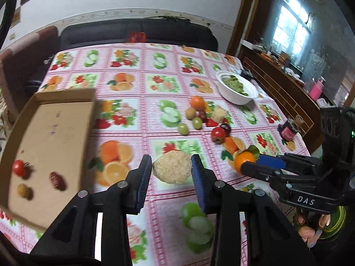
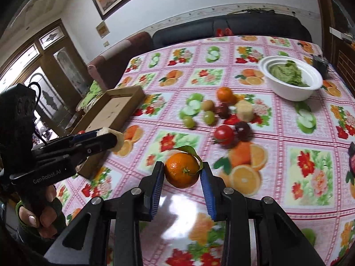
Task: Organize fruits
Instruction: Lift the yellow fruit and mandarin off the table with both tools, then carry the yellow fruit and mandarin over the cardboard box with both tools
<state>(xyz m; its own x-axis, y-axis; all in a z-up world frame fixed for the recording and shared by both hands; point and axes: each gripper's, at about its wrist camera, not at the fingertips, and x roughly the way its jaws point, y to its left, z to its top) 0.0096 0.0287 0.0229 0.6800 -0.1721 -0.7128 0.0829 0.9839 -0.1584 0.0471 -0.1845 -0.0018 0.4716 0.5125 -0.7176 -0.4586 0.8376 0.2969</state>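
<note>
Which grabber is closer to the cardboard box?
Left. The left gripper, holding a pale yellow fruit, is beside the cardboard box. The right gripper, holding a tangerine, is farther off.

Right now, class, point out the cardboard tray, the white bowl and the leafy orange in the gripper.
cardboard tray [image 1: 53,119]: left wrist view, bare floor.
white bowl [image 2: 288,93]: right wrist view, outer wall.
leafy orange [image 2: 182,169]: right wrist view, peel, middle.

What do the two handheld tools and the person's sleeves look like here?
Both are black plastic two-finger tools with blue ribbed pads and silver pivot bolts. The right tool reads "DAS", the left tool "GenRobot.AI", with a black cable on its boxy top. Green knit cuffs cover the wrists.
</note>
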